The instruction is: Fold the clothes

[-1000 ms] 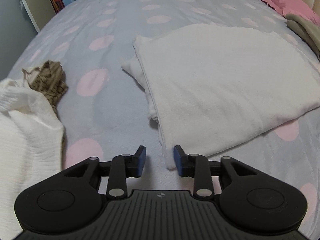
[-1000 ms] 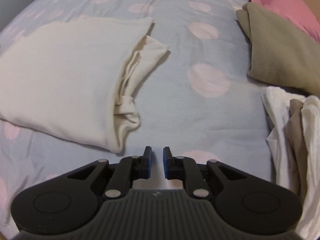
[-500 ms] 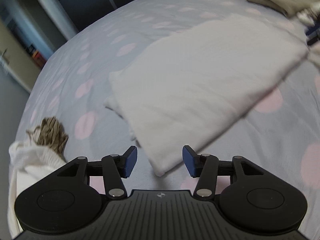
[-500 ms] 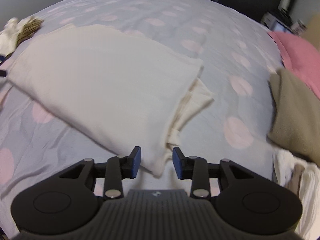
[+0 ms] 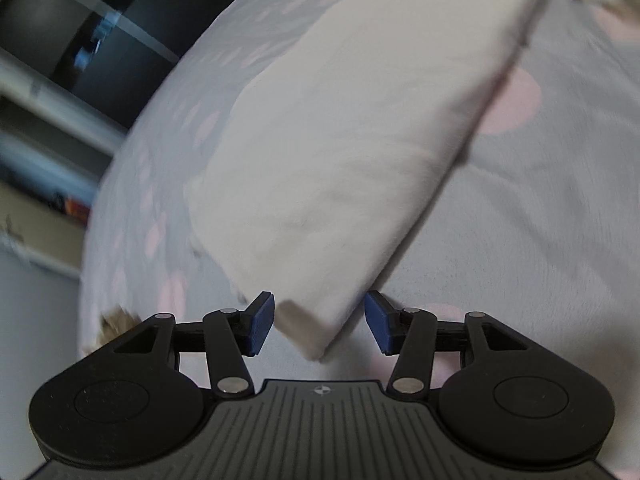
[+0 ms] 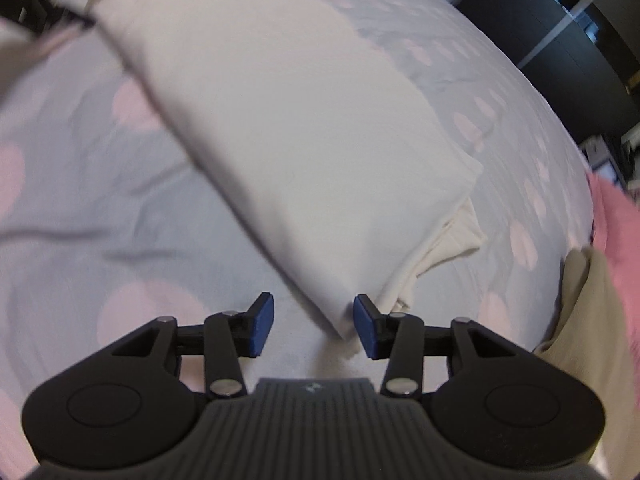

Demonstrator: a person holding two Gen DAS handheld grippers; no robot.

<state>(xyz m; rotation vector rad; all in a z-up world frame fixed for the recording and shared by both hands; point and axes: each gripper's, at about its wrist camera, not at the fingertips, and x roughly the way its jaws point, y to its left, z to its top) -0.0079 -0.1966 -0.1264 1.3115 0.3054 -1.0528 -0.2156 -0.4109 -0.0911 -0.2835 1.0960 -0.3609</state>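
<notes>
Two claws, each spread wide, straddle opposite near corners of the cream garment (image 5: 340,152), which lies flat and already doubled over on the spotted bed (image 5: 540,220). The left claw (image 5: 319,328) brackets one corner, the right claw (image 6: 314,326) the other. Risk as I see it: pinching only the top layer, so the loose folds (image 6: 448,240) poking out at the right end slide and the stack skews. Its long axis runs claw to claw, across the bed. Both views are blurred.
</notes>
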